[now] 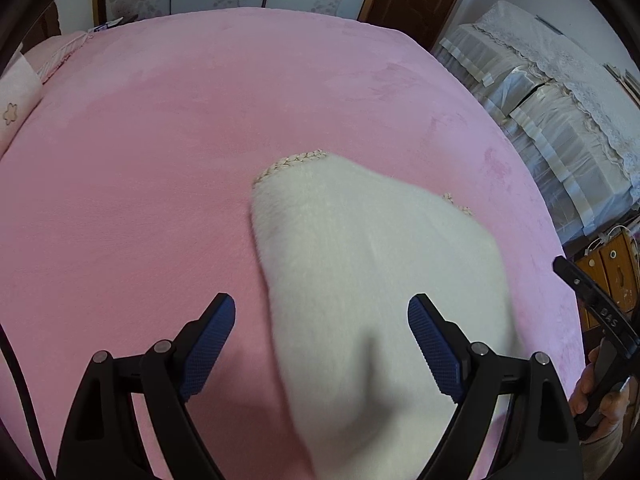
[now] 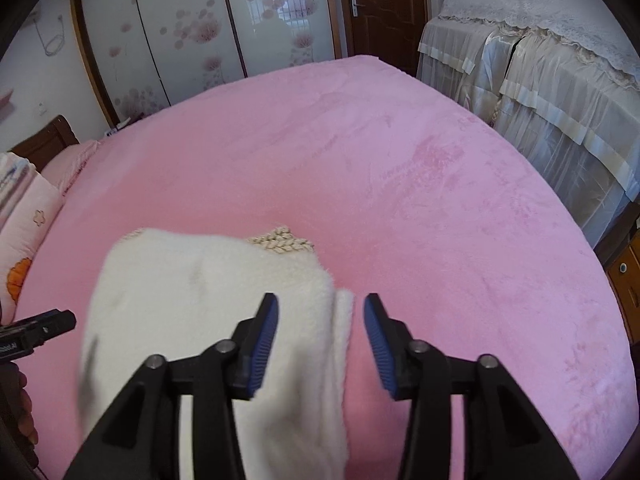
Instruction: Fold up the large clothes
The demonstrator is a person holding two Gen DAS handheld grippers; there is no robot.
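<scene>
1. Left gripper (image 1: 322, 312): two chunky black plastic fingers, each tipped with a dark blue pad (image 1: 210, 346) with a fine grid texture.
2. Round silver screws at every finger pivot, two per side.
3. Right gripper (image 2: 320, 314): same black linkage build, but its blue pads (image 2: 266, 346) look ribbed, seen edge on.
4. Seen from the left wrist, the right unit's black body carries white lettering, something like "BAS".
5. A thin dark cable (image 1: 18, 384) runs down the left edge there.
</scene>
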